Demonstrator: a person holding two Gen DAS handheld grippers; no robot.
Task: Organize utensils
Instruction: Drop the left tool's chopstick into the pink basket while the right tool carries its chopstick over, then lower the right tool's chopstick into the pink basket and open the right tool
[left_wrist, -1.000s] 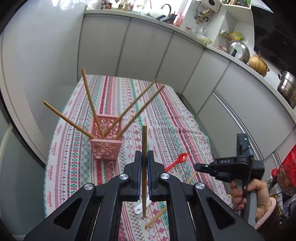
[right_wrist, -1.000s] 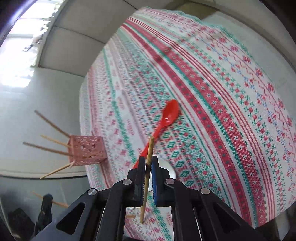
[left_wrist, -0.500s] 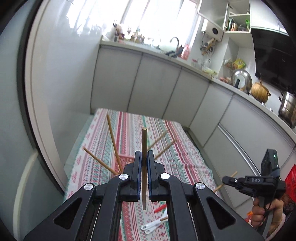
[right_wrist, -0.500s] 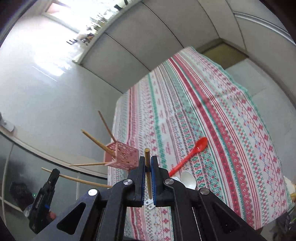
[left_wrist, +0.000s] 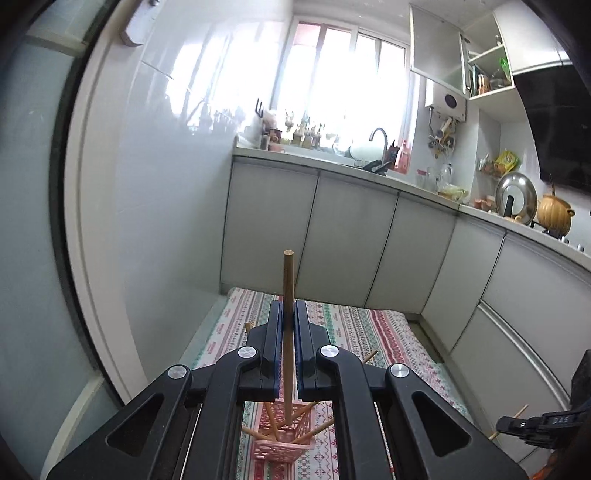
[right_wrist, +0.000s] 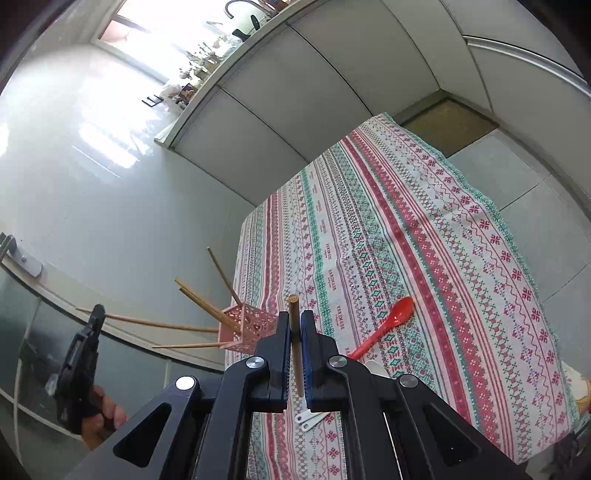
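The left tongs (left_wrist: 288, 332) pinch a chopstick (left_wrist: 287, 291) upright, its lower tip down inside the pink basket (left_wrist: 284, 439) on the surface (right_wrist: 406, 240), while the right tongs (right_wrist: 295, 343) pinch another chopstick (right_wrist: 294, 321) nearly upright above two white spoons (right_wrist: 312, 419), near the red spoon (right_wrist: 384, 326).

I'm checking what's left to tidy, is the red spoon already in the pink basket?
No, the red spoon lies flat on the patterned tablecloth, apart from the pink basket, which holds only wooden chopsticks.
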